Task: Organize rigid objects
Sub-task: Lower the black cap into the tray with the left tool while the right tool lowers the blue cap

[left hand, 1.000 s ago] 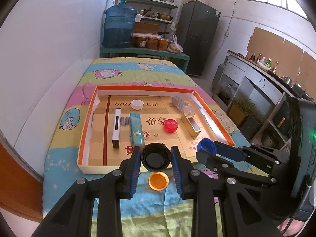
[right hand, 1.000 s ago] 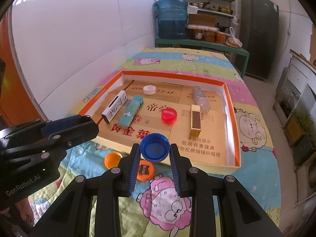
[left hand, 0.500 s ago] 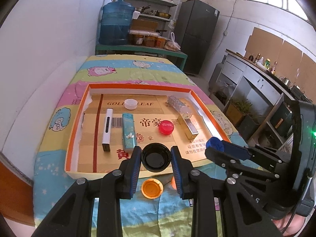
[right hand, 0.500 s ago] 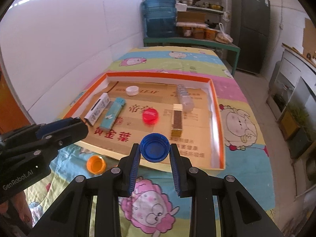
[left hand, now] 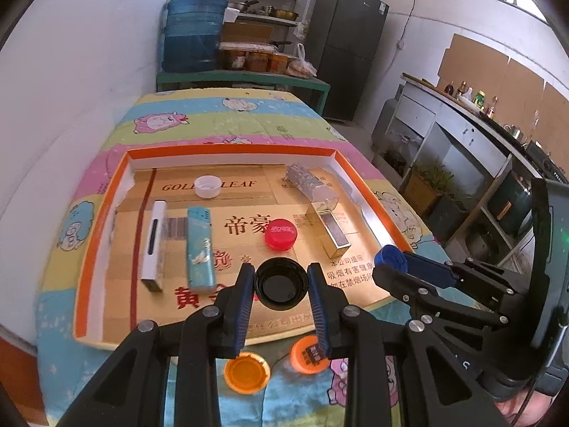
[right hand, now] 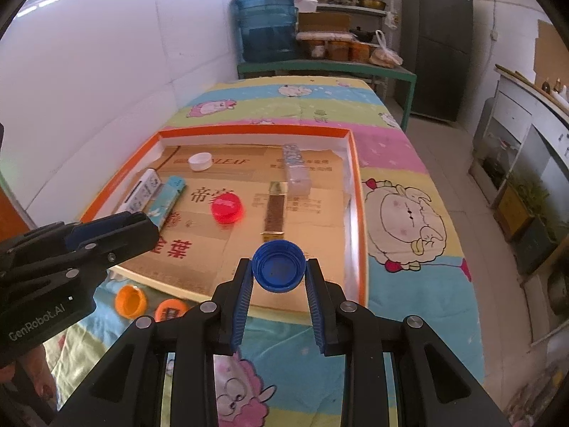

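The left gripper (left hand: 281, 286) is clamped on a black cap (left hand: 281, 284), and the right gripper (right hand: 279, 272) is clamped on a blue cap (right hand: 279, 266) — both grips look the same as one second ago. What differs is the place: both caps are now over the near part of the orange tray (left hand: 101, 213), while earlier they hung at its front edge. Two orange caps (left hand: 246, 372) lie on the cloth (left hand: 213, 117) in front of the tray, now lower in the left view. Inside, the red cap (left hand: 281, 233) has not moved.
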### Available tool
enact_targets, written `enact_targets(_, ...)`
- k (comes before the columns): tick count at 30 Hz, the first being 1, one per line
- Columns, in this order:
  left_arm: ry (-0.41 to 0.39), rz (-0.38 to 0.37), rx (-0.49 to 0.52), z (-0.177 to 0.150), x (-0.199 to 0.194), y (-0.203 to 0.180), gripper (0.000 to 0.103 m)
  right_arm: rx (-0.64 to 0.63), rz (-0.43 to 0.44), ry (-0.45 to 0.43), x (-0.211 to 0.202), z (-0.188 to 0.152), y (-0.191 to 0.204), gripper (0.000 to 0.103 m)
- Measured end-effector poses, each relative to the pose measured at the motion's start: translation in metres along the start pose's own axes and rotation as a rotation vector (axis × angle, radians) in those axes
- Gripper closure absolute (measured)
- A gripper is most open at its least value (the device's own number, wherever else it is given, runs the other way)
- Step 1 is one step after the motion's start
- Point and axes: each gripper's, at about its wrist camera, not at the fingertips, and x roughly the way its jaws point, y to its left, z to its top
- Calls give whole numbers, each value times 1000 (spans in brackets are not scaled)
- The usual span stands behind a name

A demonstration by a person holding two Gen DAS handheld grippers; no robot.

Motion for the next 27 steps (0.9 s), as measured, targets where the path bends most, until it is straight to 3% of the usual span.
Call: enact_targets(27, 70, 35, -5, 7, 45, 4, 72, -16, -3, 70, 42, 12, -7, 73)
